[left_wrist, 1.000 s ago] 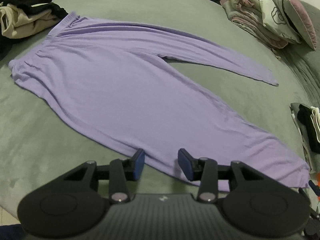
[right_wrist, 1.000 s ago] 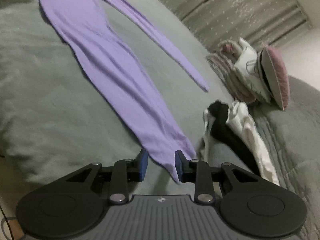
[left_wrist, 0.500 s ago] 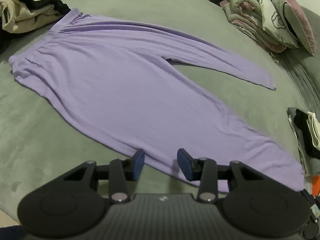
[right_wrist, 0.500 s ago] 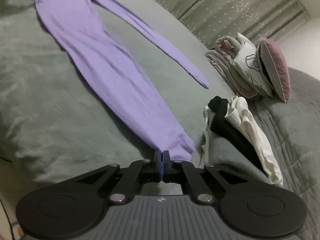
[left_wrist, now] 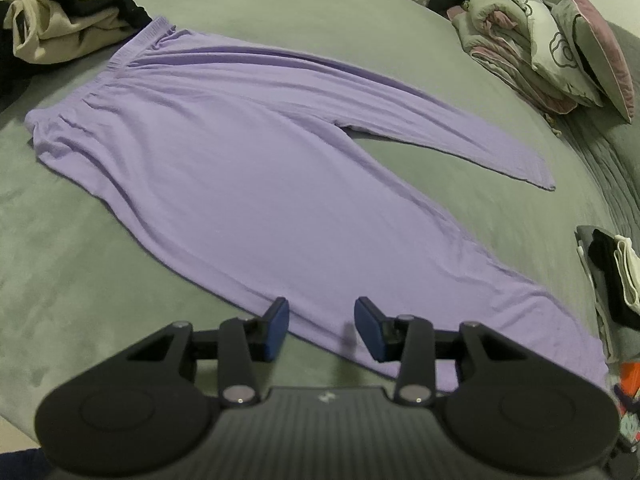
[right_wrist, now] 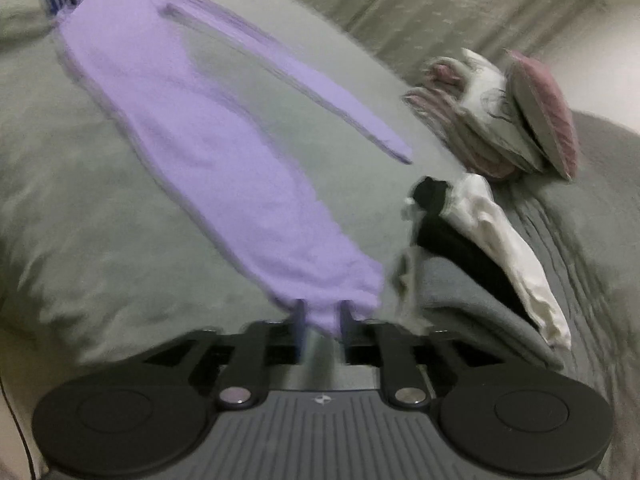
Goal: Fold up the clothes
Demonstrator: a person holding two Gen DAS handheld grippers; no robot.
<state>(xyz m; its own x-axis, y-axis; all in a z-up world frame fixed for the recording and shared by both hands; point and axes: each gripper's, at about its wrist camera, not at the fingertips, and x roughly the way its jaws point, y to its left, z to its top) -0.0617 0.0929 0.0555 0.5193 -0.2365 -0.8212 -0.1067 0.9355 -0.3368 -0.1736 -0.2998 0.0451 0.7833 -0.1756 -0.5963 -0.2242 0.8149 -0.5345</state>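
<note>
Purple trousers (left_wrist: 248, 184) lie spread flat on a grey-green bed (left_wrist: 80, 280), which serves here as the landmark: the waistband points toward the far left of the bed, and the two legs fan apart toward its right side. The nearer leg runs along the bed's front edge, and its cuff (right_wrist: 328, 292) ends close to that edge.

Left gripper (left_wrist: 322, 330): jaws parted to a moderate gap, blue pads (left_wrist: 278, 330) poised over the lower hem of the nearer leg, with no cloth pinched between them.

Right gripper (right_wrist: 322, 320): jaws opening, standing to either side of the cuff tip; the view is motion-blurred, and the pads do not appear to press on the fabric.

A stack of folded clothes (right_wrist: 472, 264), grey, black and white, rests on the bed just beside the cuff. Folded bedding and a pink-edged cushion (left_wrist: 560, 40) sit at the bed's far right. A heap of black and beige garments (left_wrist: 52, 28) lies at its far left corner, next to the waistband.
</note>
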